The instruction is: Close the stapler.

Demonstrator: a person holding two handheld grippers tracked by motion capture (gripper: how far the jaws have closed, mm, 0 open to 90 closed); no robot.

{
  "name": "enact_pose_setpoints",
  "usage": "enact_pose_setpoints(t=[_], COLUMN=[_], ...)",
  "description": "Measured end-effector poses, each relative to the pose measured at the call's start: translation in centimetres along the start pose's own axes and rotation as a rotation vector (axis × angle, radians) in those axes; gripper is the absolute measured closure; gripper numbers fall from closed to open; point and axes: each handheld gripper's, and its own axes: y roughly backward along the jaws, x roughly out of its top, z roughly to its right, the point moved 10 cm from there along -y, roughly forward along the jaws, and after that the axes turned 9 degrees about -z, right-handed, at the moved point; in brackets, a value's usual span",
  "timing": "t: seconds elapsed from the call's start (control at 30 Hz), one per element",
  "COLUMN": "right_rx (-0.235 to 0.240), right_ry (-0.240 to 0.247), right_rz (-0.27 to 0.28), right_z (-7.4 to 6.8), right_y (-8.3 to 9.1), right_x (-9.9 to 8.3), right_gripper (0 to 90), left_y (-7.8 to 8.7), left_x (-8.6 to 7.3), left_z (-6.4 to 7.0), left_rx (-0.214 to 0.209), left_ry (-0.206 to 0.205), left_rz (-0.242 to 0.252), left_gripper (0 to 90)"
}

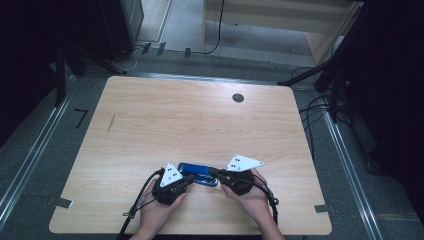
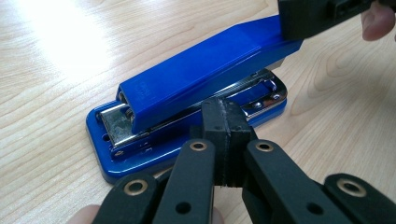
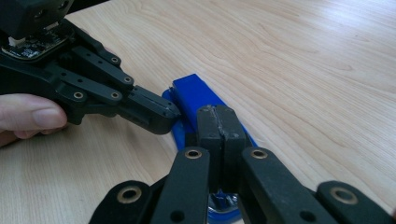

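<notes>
A blue stapler (image 1: pixel 199 174) with a metal magazine lies on the wooden table (image 1: pixel 200 120) near its front edge, between both hands. In the left gripper view the stapler (image 2: pixel 196 79) has its hinge at the left and its top arm rising to the right. My left gripper (image 2: pixel 226 122) is shut with nothing between its jaws, tips against the stapler's long side by the base. My right gripper (image 3: pixel 217 122) is also shut and empty, its tips resting on the stapler's blue top arm (image 3: pixel 196 95). From above, the left gripper (image 1: pixel 188 178) and right gripper (image 1: pixel 214 173) meet the stapler from either end.
A dark round grommet hole (image 1: pixel 238 98) sits at the table's far right. A thin dark mark (image 1: pixel 111 123) lies on the left half. Cables and stand legs run over the floor beyond the far edge and along the right side.
</notes>
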Motion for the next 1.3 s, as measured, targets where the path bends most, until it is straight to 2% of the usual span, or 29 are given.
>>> enact_pose_setpoints(t=[0.1, 0.27, 0.37, 0.47, 0.53, 0.6, 0.7, 0.8, 0.93, 0.97, 1.0, 1.07, 1.2, 1.3], right_rx=[-0.008, -0.034, -0.051, -0.056, -0.064, -0.077, -0.084, -0.089, -0.090, -0.090, -0.090, -0.089, -0.082, -0.095], right_ry=[-0.012, -0.038, -0.050, -0.070, -0.092, -0.098, -0.105, -0.114, -0.127, -0.126, -0.122, -0.122, -0.138, -0.131], right_rz=[0.010, 0.032, 0.039, 0.045, 0.054, 0.064, 0.074, 0.075, 0.073, 0.070, 0.057, 0.049, 0.049, 0.047], right_z=[-0.2, -0.2, -0.3, -0.3, -0.3, -0.3, -0.4, -0.3, -0.3, -0.4, -0.5, -0.5, -0.4, -0.5], right_y=[0.0, 0.3, 0.5, 0.5, 0.6, 0.6, 0.8, 1.0, 1.1, 1.0, 0.8, 0.6, 0.3, 0.2], right_x=[0.2, 0.1, -0.4, -0.9, -1.2, -1.4, -1.7, -1.9, -2.3, -2.5, -2.9, -3.0, -3.3, -3.3], right_gripper=[90.0, 90.0, 90.0, 90.0, 90.0, 90.0, 90.0, 90.0, 90.0, 90.0, 90.0, 90.0, 90.0, 90.0], left_y=[0.1, 0.4, 0.8, 1.4, 1.9, 2.6, 3.7, 5.2, 6.8, 7.1, 7.3, 7.8, 8.8, 9.7], left_x=[-0.1, -0.2, -0.2, -0.3, -0.5, -0.9, -1.5, -2.1, -2.8, -2.9, -3.1, -3.6, -4.5, -5.0], left_z=[0.0, -0.2, -0.5, -0.6, -0.9, -1.2, -2.6, -4.5, -6.7, -7.2, -7.7, -8.6, -10.0, -10.9], left_rx=[0.000, -0.008, -0.010, -0.011, 0.008, 0.009, 0.045, 0.079, 0.128, 0.144, 0.157, 0.192, 0.213, 0.243], left_ry=[-0.002, 0.018, 0.041, 0.035, 0.019, 0.027, 0.052, 0.112, 0.150, 0.156, 0.156, 0.160, 0.201, 0.200], left_rz=[0.000, 0.009, 0.033, 0.043, 0.054, 0.067, 0.085, 0.123, 0.155, 0.158, 0.157, 0.146, 0.135, 0.137], left_gripper=[90.0, 90.0, 76.8, 71.2, 64.7, 58.7, 49.7, 44.7, 37.9, 34.9, 26.9, 23.9, 14.0, 12.8])
